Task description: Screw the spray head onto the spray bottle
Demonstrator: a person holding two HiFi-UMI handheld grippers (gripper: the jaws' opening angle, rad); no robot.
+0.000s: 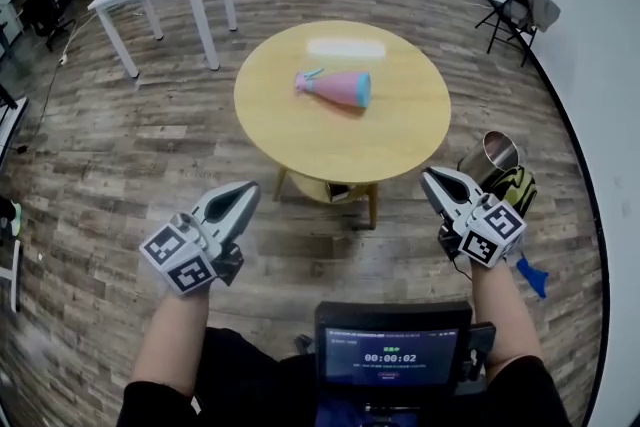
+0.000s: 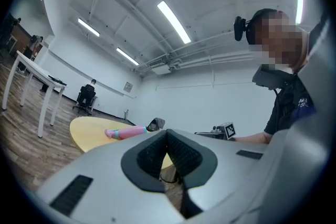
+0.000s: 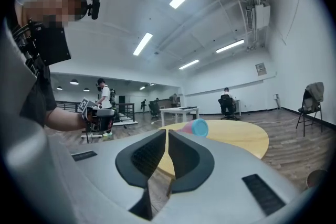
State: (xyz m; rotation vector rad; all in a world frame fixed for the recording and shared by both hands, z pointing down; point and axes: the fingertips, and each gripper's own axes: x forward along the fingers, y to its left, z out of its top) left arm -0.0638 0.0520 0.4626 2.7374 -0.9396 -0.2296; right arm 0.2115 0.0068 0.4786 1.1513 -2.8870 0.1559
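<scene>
Spray bottle (image 1: 340,87) lies on the table (image 1: 300,130); left tool (image 1: 247,189) and right tool (image 1: 431,178) clenched empty; screen (image 1: 391,356) reads 00:00:02.

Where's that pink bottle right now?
In the head view the pink bottle lies on its side, alone, near the middle of the round table.

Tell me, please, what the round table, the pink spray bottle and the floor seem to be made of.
The table looks like pale wood or veneer with a satin finish: even yellow tone, soft glare on top. The spray bottle is probably smooth plastic: uniform pink body, teal end. The floor shows grey-brown wood-grain planks, possibly laminate.
</scene>
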